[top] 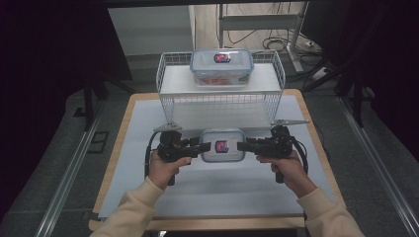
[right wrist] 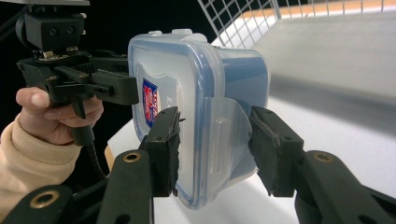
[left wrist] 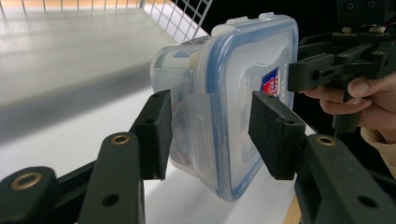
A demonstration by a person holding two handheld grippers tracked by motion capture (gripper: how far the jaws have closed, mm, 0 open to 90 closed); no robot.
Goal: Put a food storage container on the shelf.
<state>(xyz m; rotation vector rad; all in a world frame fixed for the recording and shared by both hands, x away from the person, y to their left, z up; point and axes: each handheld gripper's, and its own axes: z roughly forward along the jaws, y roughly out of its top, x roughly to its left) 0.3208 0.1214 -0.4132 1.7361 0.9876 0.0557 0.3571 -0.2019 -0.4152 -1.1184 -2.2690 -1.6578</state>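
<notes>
Left gripper [top: 201,148] jaws clamped top and bottom on left end of box [top: 223,146], pads against lid and base. Right gripper [top: 245,146] same on right end, pads pressed on side latch area. Box held level between both, lid up, red-blue label showing, above white mat [top: 148,123], just in front of wire basket [top: 170,106]. Second box [top: 222,66] sits on basket's raised shelf, well apart. Hands [top: 165,168] grip handles, cream sleeves at bottom edge.
</notes>
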